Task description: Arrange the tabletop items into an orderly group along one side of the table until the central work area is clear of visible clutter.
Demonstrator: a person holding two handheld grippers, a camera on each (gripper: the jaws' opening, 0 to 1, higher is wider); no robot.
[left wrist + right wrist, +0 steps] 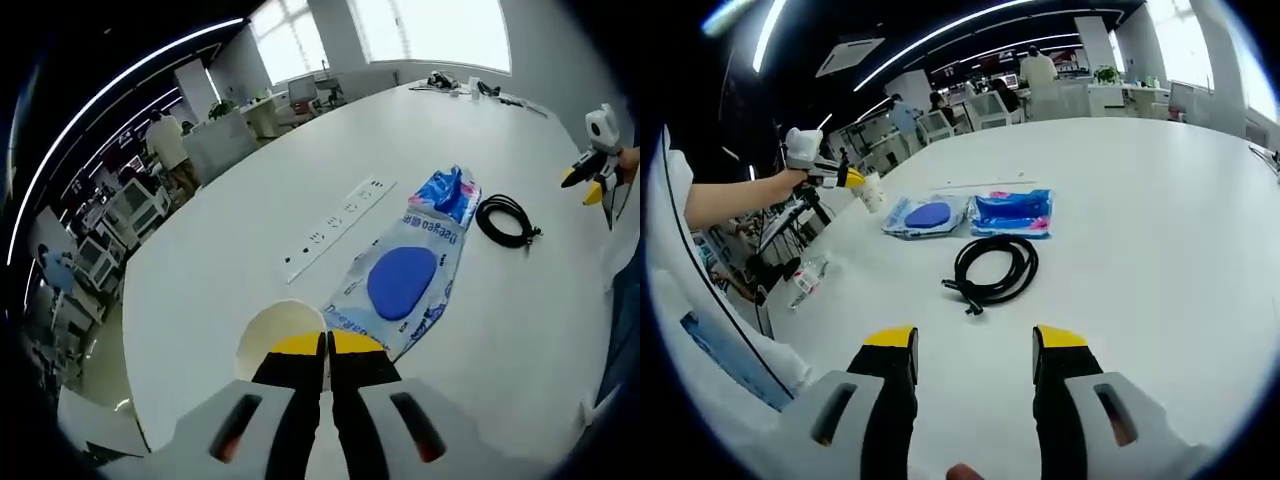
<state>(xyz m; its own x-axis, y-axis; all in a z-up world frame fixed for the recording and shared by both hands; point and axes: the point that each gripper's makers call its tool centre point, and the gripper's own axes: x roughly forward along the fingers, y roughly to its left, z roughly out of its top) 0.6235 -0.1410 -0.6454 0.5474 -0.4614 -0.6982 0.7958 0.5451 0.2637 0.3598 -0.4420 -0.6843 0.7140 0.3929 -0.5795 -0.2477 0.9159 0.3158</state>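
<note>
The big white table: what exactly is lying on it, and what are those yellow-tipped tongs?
Table: one, white, under everything.
Power strip: one, white, long, lying left of the bag in the left gripper view.
Plastic bag: one, blue and white with a blue oval, mid-table.
Cable: one, black, coiled, beside the bag.
Paper cup: one, white, its rim pinched by the left gripper.
Left gripper: yellow-tipped, shut on the cup.
Right gripper: yellow-tipped, open, empty, hovering short of the cable.

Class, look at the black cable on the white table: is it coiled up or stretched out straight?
Coiled. The black cable lies in a loose round loop on the table, its ends gathered at one side, beside the blue packet.
</note>
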